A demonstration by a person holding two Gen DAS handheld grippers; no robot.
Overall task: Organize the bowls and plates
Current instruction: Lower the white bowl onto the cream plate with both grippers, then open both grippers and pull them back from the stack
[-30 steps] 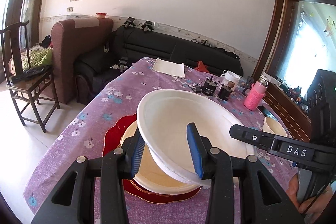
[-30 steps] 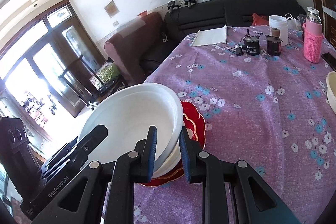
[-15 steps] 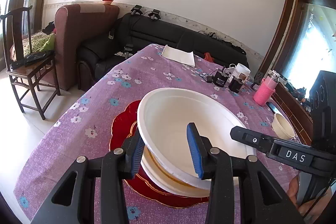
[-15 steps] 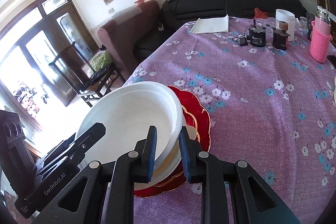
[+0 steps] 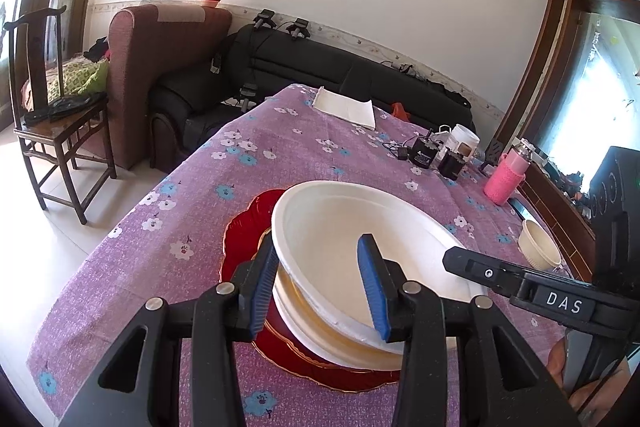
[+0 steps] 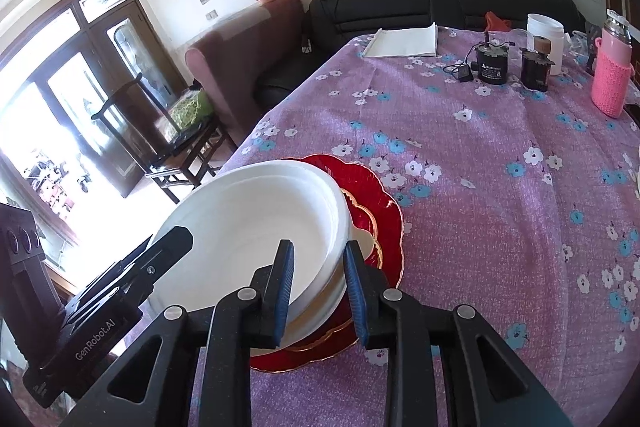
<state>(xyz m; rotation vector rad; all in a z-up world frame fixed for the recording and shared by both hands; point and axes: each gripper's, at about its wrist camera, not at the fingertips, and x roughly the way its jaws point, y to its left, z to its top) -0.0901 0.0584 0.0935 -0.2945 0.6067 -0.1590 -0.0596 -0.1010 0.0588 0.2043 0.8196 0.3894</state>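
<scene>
A large white bowl (image 5: 352, 239) sits on a stack: a cream plate (image 5: 344, 347) under it and a red scalloped plate (image 5: 248, 231) at the bottom, on the purple flowered tablecloth. My left gripper (image 5: 320, 287) straddles the bowl's near rim, jaws apart, one pad outside and one inside. My right gripper (image 6: 318, 285) straddles the opposite rim of the same bowl (image 6: 248, 227), jaws slightly apart; the red plate (image 6: 380, 211) shows beneath. A small cream bowl (image 5: 538, 245) stands apart at the right.
At the table's far end lie a folded white cloth (image 5: 346, 107), black chargers (image 5: 424, 157), a white jar (image 5: 464, 141) and a pink bottle (image 5: 504, 177). A black sofa (image 5: 320, 67), a brown armchair (image 5: 160, 67) and a wooden chair (image 5: 52, 107) stand beyond the table.
Both grippers lowered the white bowl onto the cream plate on the red plate. Both pairs of jaws have widened on the rim.
</scene>
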